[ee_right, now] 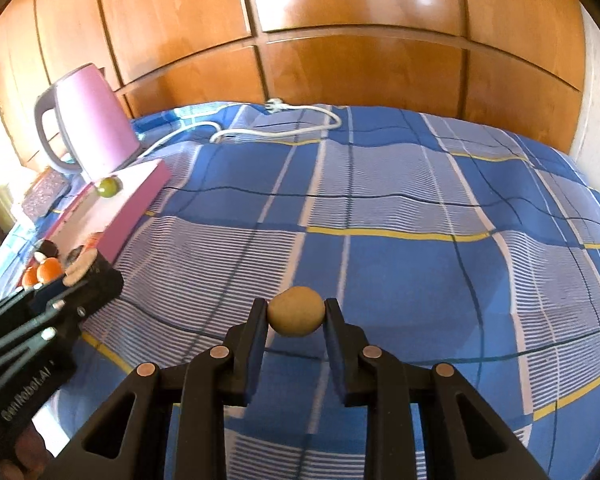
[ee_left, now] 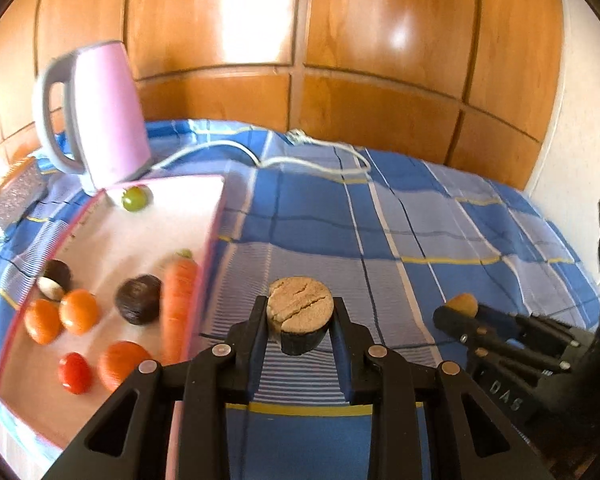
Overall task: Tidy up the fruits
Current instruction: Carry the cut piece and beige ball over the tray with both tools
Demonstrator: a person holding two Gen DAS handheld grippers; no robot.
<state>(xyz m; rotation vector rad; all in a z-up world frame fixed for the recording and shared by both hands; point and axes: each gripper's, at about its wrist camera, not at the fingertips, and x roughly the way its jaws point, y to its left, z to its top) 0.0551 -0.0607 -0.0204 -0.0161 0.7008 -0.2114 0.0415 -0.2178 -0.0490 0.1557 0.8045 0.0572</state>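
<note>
The left tongs (ee_left: 300,316) are clamped on a dark fruit with a cracked tan top (ee_left: 300,312), held above the blue checked cloth (ee_left: 440,220) just beside the pink tray (ee_left: 212,216) at its 3 o'clock edge. The right tongs (ee_right: 296,316) are clamped on a small round tan fruit (ee_right: 296,311) over the same cloth, well apart from the tray. On the tray lie a carrot (ee_left: 178,304), orange fruits (ee_left: 79,311), a red fruit (ee_left: 74,372), a dark fruit (ee_left: 138,299) and, toward 12 o'clock by the pink kettle (ee_left: 104,112), a green fruit (ee_left: 134,199).
</note>
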